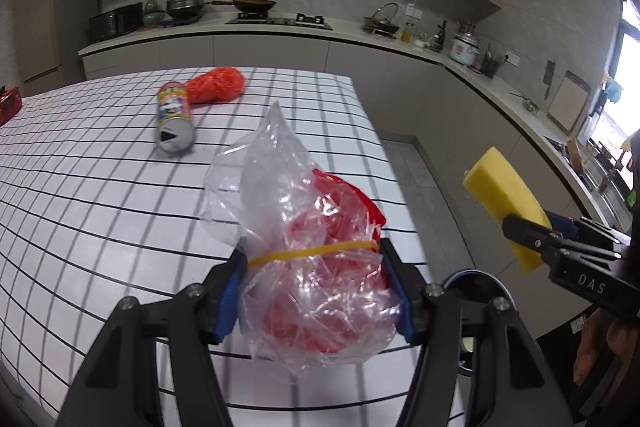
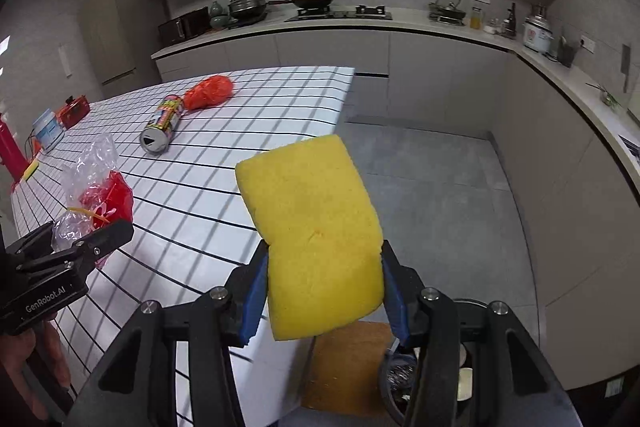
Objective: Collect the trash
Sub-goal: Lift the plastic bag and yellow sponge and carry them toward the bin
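Sponge and bag in grippers

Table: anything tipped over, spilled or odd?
The can lies on its side on the checked table, opened end facing the cameras, next to an orange bag. No spill visible. Left gripper holds a clear plastic bag; right gripper holds a yellow sponge.

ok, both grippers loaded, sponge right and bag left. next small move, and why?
Probably lower the right gripper toward the bin partly visible just below it and release there. It is shut on the yellow sponge, already off the table edge. The left gripper, shut on the clear bag, hangs over the table. The can and orange bag wait.
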Demonstrator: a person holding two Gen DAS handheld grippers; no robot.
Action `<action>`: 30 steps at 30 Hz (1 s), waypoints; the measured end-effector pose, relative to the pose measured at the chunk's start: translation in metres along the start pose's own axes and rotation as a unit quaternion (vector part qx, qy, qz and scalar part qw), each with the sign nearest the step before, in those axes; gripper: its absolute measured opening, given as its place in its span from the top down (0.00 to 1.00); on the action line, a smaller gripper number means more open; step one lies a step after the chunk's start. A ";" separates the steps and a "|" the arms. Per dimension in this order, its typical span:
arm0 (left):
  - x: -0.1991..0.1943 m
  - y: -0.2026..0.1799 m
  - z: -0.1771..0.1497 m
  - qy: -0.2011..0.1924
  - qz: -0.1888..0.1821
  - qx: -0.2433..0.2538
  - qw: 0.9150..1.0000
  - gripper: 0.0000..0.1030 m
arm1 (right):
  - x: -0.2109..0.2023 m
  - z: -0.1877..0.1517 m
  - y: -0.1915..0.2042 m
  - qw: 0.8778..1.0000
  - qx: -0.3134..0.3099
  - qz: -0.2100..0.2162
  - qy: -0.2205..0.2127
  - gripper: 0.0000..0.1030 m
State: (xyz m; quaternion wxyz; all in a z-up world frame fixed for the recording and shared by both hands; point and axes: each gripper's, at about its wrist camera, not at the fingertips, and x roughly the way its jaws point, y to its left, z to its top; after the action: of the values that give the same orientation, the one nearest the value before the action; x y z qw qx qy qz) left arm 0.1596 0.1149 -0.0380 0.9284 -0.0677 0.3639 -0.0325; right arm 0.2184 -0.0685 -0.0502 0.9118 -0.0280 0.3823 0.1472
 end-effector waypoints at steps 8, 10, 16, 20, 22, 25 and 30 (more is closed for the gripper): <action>0.001 -0.074 -0.007 0.001 -0.037 0.030 0.999 0.40 | -0.042 -0.026 -0.070 0.999 0.029 -0.037 -0.004 0.48; 0.001 -0.092 -0.010 0.003 -0.046 0.038 0.998 0.40 | -0.051 -0.033 -0.087 0.998 0.035 -0.045 -0.004 0.48; 0.010 -0.139 -0.025 0.016 -0.068 0.058 0.996 0.40 | -0.071 -0.060 -0.137 0.996 0.059 -0.069 0.003 0.48; 0.021 -0.163 -0.035 0.026 -0.077 0.066 0.995 0.40 | -0.071 -0.081 -0.163 0.994 0.069 -0.080 0.017 0.48; 0.030 -0.175 -0.042 0.038 -0.082 0.065 0.994 0.40 | -0.067 -0.092 -0.175 0.993 0.071 -0.089 0.027 0.48; 0.036 -0.193 -0.054 0.048 -0.088 0.069 0.993 0.40 | -0.055 -0.111 -0.192 0.991 0.077 -0.094 0.047 0.48; 0.049 -0.221 -0.072 0.068 -0.090 0.071 0.991 0.40 | -0.041 -0.140 -0.216 0.990 0.084 -0.087 0.066 0.48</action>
State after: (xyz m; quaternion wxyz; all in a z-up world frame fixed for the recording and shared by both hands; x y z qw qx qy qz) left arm 0.1441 -0.1167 -0.0904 0.8974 -0.0317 0.4151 -0.1464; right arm 0.1569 -0.3082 -0.1333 0.8931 0.0057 0.4487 0.0324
